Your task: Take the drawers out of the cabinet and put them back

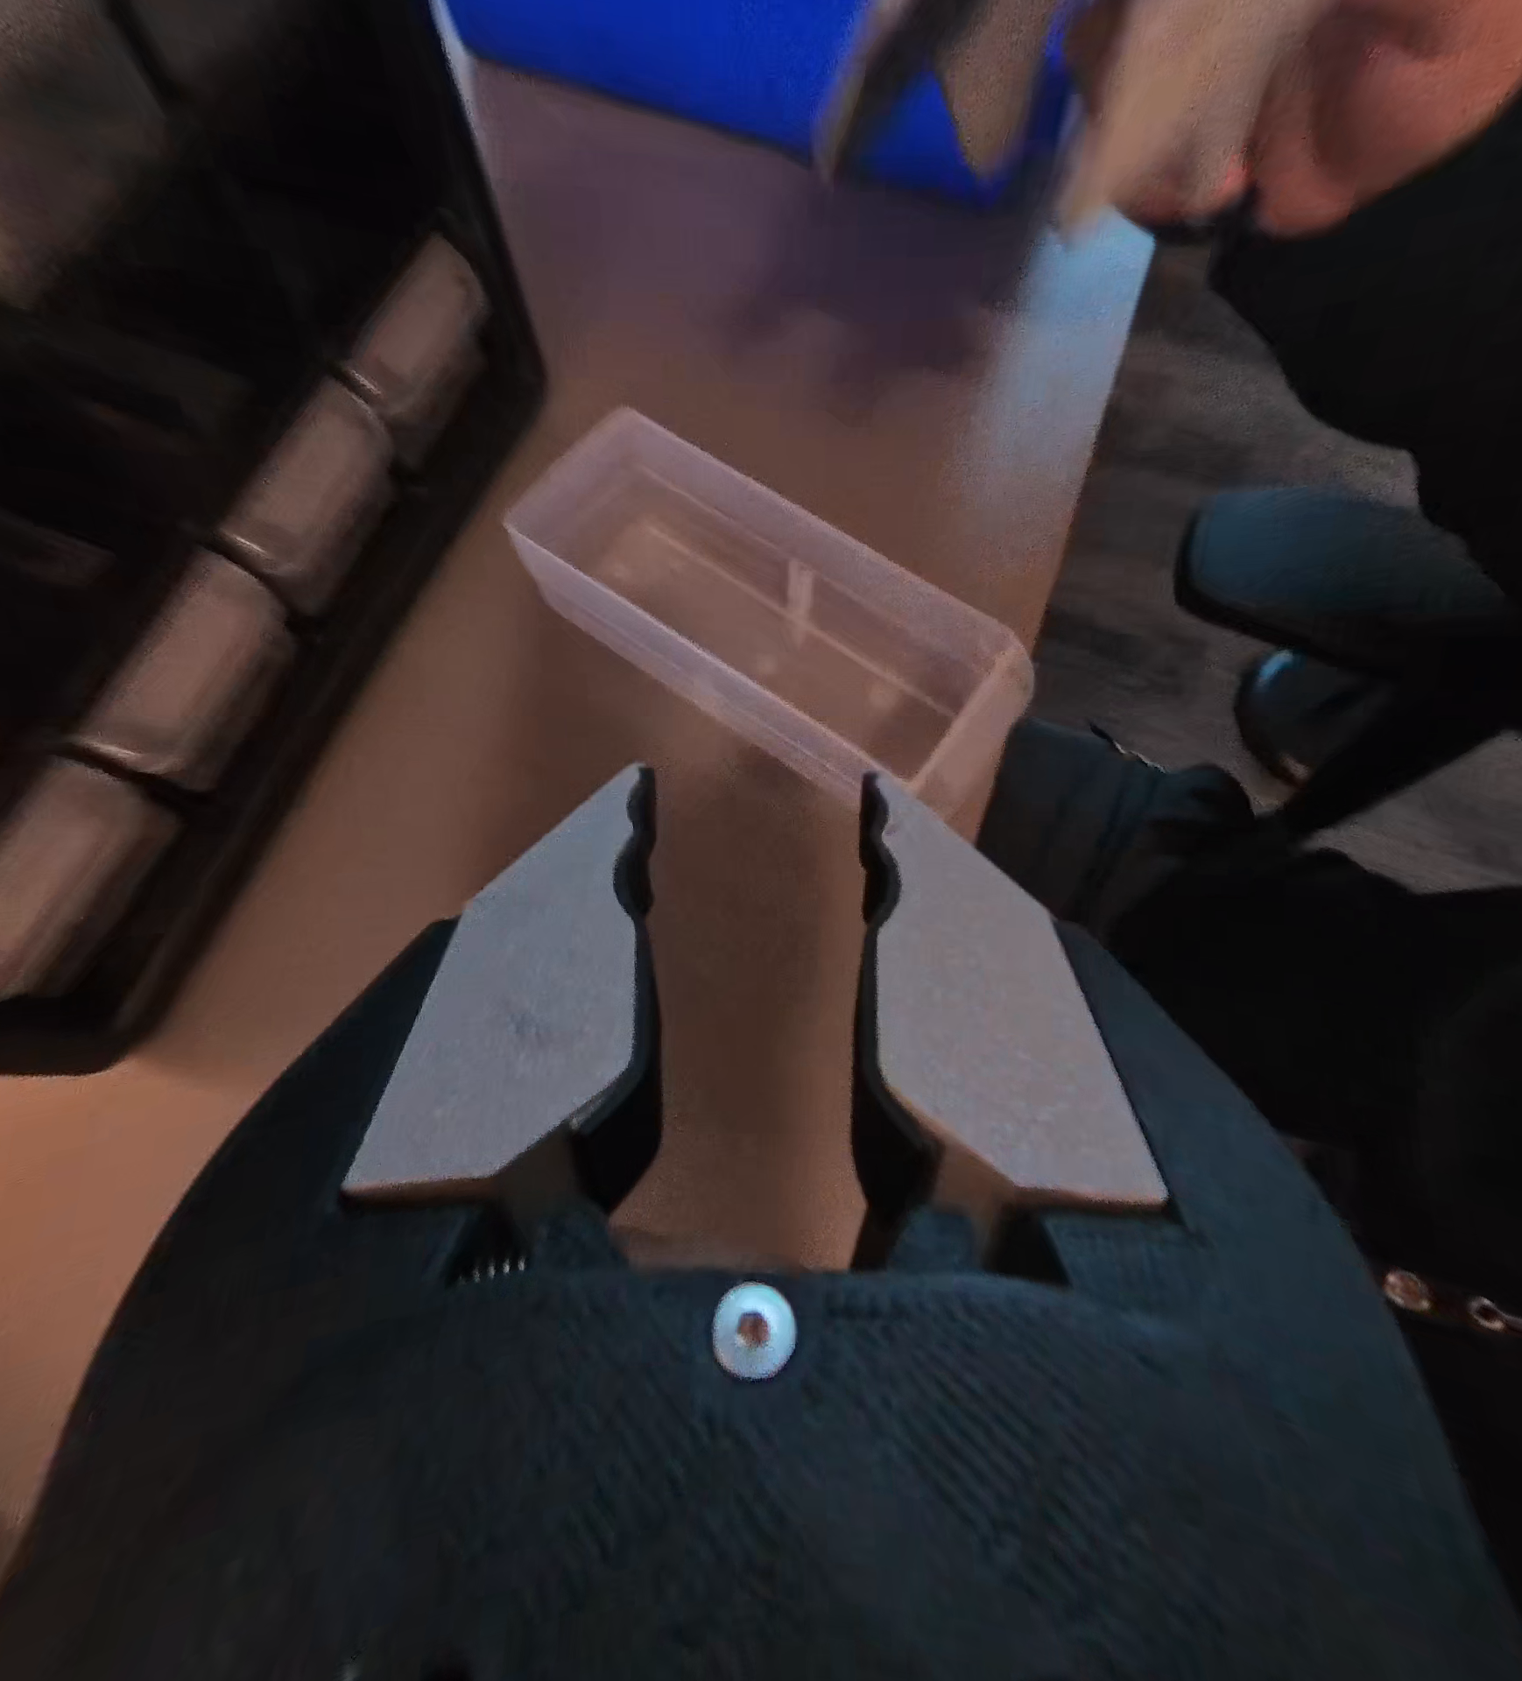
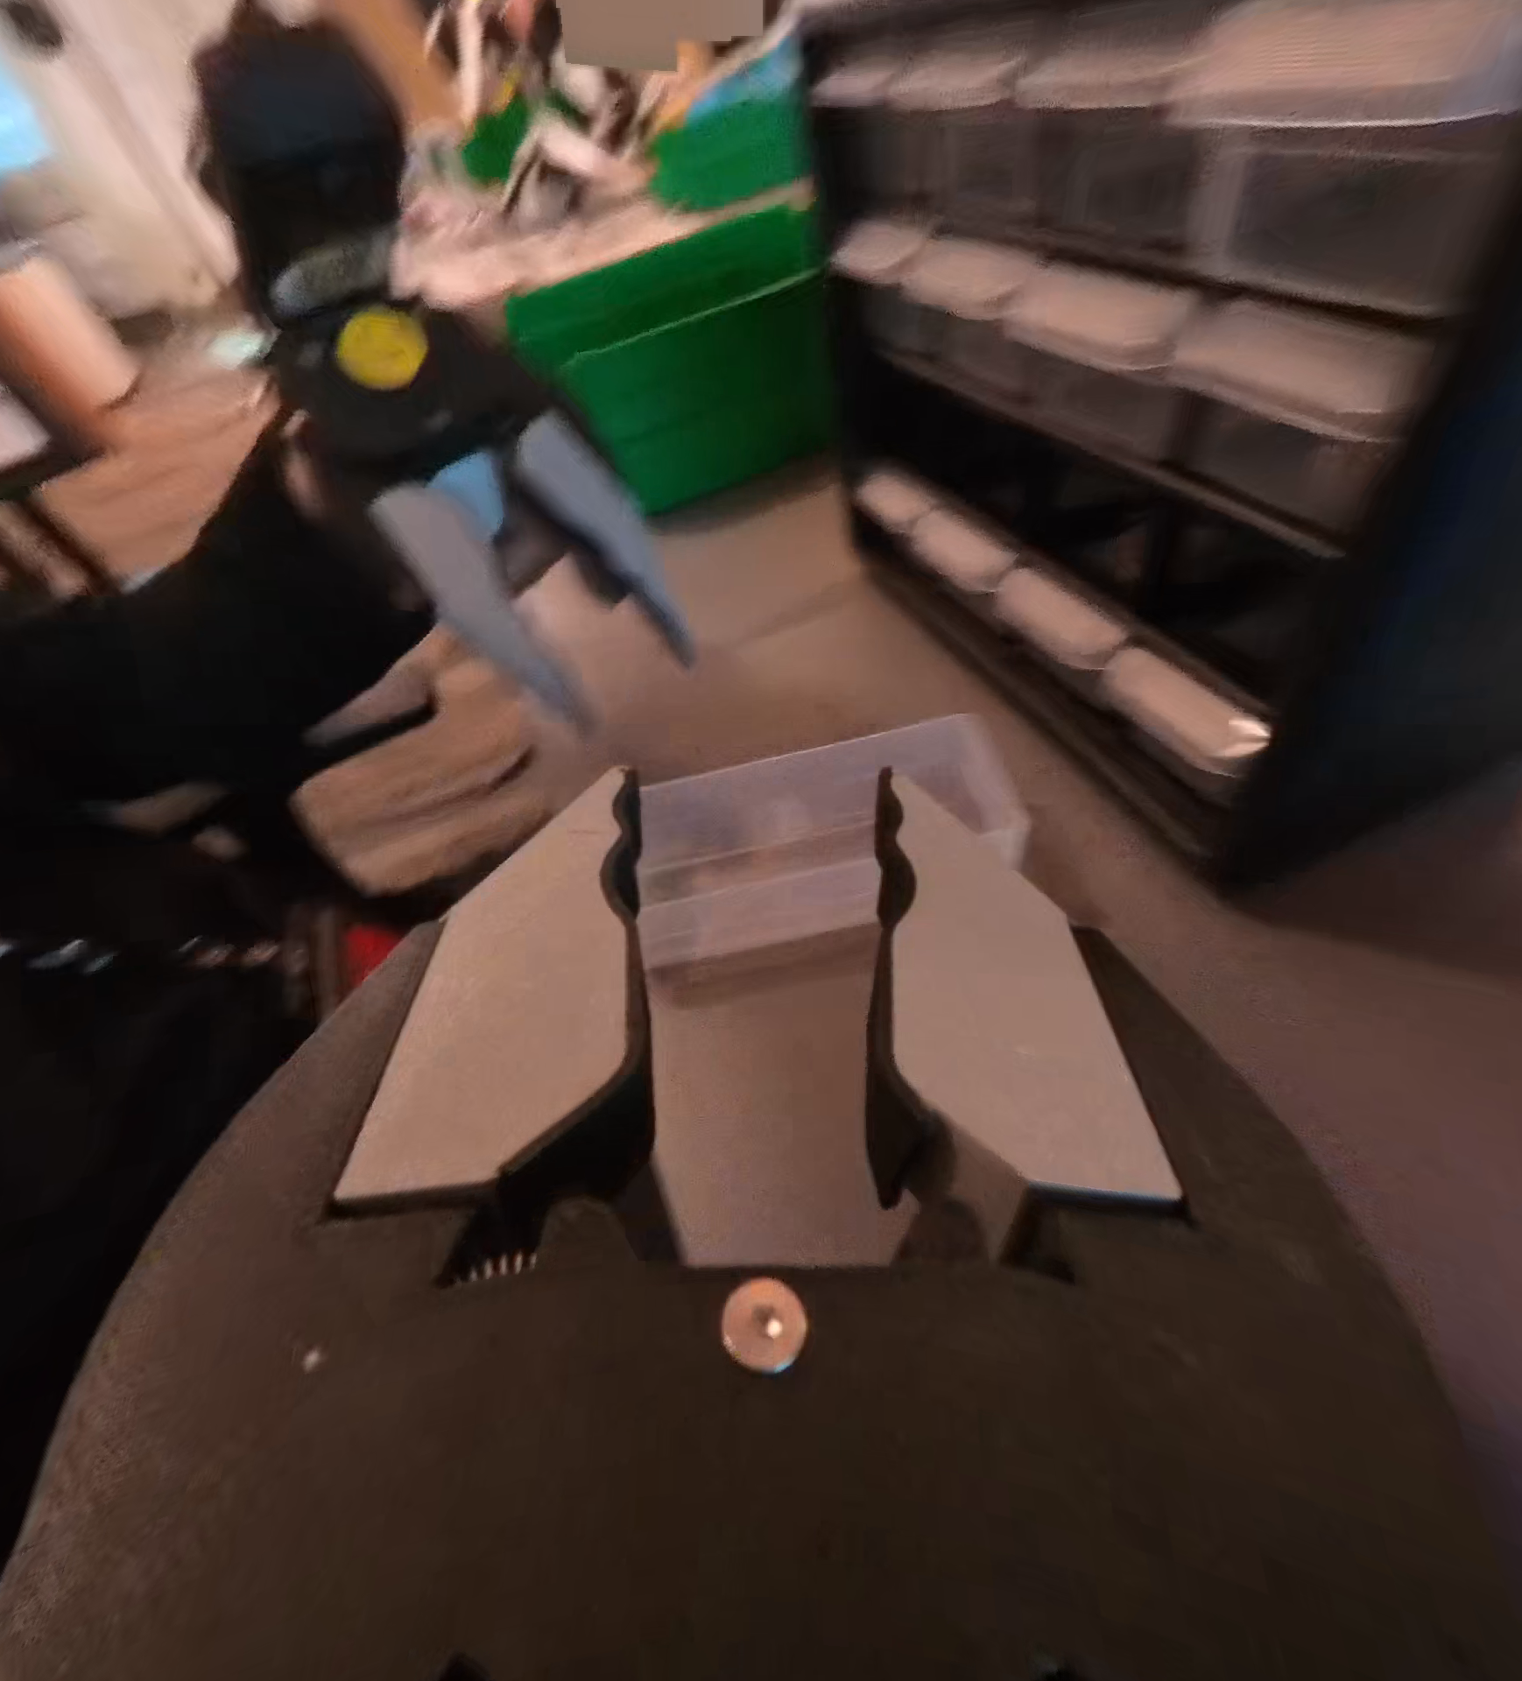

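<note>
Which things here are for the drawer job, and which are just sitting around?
For the job:
clear drawer out on the table
black cabinet with its other drawers
left claw, open and empty
right claw, open and empty

Just sitting around:
green box
blue box

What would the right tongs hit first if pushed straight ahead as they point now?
Most likely the clear drawer lying on the table. It sits right between and beyond the open right tongs, nothing in the gap before it. Depth is hard to judge; they look angled down, so the tabletop could come first.
</note>
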A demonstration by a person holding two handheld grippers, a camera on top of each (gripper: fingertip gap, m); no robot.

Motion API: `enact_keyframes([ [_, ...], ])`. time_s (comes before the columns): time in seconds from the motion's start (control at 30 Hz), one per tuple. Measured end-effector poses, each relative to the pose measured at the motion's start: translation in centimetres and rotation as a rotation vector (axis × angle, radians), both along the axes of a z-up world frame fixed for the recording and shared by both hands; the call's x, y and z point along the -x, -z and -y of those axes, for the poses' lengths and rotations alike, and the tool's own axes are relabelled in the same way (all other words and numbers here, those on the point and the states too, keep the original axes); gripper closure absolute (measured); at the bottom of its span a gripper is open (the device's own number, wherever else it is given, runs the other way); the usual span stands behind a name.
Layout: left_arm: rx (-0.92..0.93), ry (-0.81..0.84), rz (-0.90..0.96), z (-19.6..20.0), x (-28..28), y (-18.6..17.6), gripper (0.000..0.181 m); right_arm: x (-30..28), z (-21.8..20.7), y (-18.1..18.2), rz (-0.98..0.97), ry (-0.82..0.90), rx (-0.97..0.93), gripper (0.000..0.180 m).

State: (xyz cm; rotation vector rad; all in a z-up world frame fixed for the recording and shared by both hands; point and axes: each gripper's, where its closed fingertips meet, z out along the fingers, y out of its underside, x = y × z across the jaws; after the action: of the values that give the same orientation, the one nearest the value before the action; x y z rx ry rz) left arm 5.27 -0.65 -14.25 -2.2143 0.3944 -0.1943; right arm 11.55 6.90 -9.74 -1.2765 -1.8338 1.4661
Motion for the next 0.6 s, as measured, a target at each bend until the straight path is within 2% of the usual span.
enact_keyframes([
  [0.13,-0.198,-0.103,-0.063,-1.8,3.5,-8.1,0.147,-1.4,6.2,3.9,0.217,-0.184,-0.239,0.119],
  [0.27,-0.26,-0.174,-0.191,-5.3,7.1,-16.0,0.15,0.9,8.2,8.0,0.362,-0.127,-0.487,0.124],
  [0.37,-0.213,-0.188,-0.323,-8.2,9.2,-19.8,0.151,2.5,8.9,8.7,0.362,-0.09,-0.565,0.126],
  [0.43,-0.082,-0.197,-0.442,-10.1,11.3,-19.4,0.152,2.9,8.6,9.2,0.385,-0.06,-0.582,0.127],
  [0.53,0.22,-0.126,-0.448,-10.8,12.3,-15.3,0.162,2.3,7.3,10.3,0.444,-0.038,-0.648,0.135],
  [0.6,0.242,-0.099,-0.496,-11.4,12.8,-15.1,0.172,1.8,6.9,10.4,0.451,-0.054,-0.665,0.145],
])
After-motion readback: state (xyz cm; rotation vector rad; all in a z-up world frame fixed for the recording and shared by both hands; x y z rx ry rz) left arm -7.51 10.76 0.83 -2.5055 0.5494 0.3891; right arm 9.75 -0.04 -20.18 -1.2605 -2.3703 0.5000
